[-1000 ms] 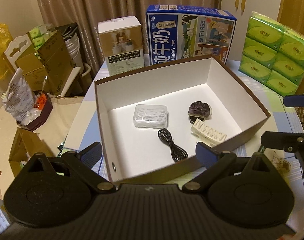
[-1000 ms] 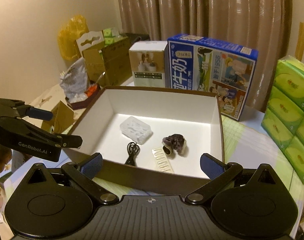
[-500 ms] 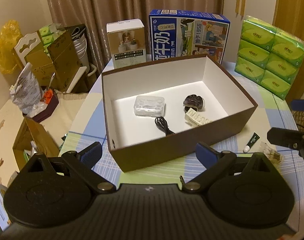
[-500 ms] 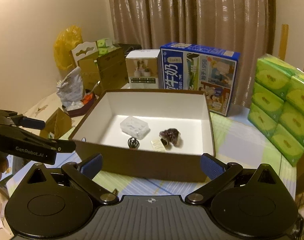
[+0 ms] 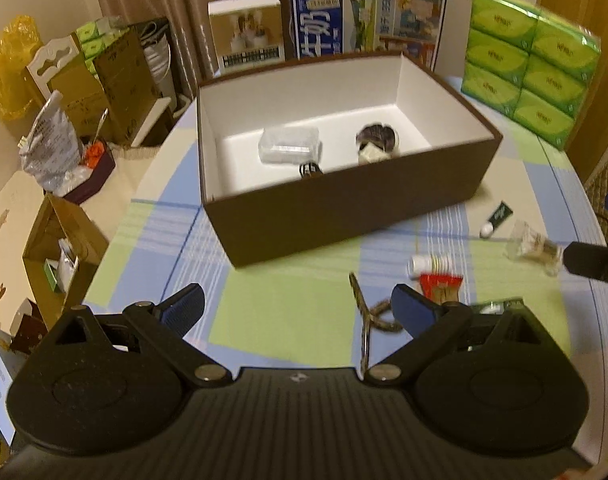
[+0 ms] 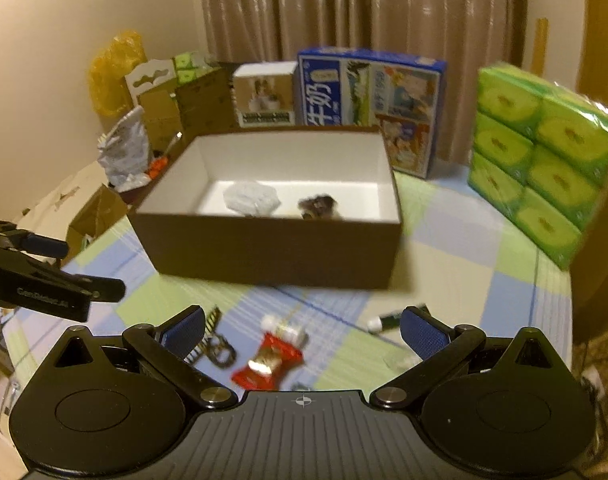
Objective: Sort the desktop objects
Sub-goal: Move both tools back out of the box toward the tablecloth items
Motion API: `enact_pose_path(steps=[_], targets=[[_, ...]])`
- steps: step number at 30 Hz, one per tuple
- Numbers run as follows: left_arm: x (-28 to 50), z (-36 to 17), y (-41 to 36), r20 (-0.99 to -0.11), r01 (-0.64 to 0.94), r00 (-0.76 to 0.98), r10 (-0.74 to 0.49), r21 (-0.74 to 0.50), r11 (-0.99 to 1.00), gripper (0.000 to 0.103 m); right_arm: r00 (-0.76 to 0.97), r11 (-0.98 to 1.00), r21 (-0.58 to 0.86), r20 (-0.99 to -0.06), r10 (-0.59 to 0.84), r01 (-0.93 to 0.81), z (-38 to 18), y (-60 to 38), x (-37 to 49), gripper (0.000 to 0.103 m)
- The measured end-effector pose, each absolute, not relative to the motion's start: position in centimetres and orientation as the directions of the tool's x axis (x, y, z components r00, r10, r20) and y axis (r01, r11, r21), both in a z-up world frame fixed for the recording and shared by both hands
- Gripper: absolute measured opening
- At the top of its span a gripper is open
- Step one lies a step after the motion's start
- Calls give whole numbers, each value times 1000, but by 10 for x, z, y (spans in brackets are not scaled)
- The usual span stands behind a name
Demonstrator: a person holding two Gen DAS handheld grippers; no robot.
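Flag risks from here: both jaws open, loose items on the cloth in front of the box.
1. The red packet and the small white-capped bottle lie touching or overlapping, so a grasp may catch both or knock one away.
2. The left gripper and right gripper work the same patch and could collide.
3. The brown box has a tall near wall; a low carry could clip it.

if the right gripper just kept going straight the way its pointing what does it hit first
Probably the red snack packet, lying on the tablecloth between the open fingers of the right gripper. If the line runs higher than it looks, it would meet the brown box front wall instead; depth is unclear.
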State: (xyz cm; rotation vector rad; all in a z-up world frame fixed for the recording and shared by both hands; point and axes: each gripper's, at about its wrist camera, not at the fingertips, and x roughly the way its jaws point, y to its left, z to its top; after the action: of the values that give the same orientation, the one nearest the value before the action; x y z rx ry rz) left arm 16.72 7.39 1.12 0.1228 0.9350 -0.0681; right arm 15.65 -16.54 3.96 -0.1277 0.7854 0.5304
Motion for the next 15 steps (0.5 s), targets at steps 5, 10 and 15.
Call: enact_pose_path(steps=[5,10,15], targets=[[158,-1,73,-825,108,565,-9,63,992,98,560,876,90,-737,379,-474,24,-176,145,101],[151,-10,71,-841,109,542,-17,50,993,98,533,884,97,-766,360,-458,9,-183,135,101],[145,-18,65,-850,126,526,-22,52,991,98,514,888,100,-784,348,-448,-1,-189,129,101]])
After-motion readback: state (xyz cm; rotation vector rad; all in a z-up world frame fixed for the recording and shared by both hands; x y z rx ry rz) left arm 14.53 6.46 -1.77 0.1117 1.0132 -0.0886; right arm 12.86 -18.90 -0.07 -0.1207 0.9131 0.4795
